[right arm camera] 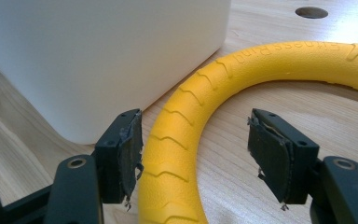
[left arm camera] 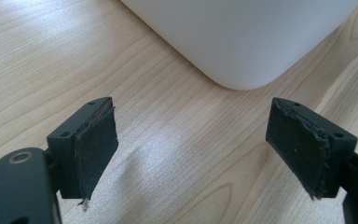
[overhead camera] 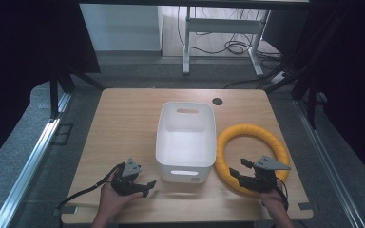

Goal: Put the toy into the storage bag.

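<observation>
My right gripper (right arm camera: 193, 156) straddles the ridged yellow foam ring (right arm camera: 242, 70), jaws apart, unclamped. My left gripper (left arm camera: 191, 149) gapes empty, white plastic bin (left arm camera: 242, 37) at twelve o'clock.

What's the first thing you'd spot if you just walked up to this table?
The big yellow ring jumps out, lying flat on the wooden table just right of a white plastic bin. The right gripper has its open jaws either side of the ring's near edge, and the left gripper waits open near the bin's corner.
</observation>
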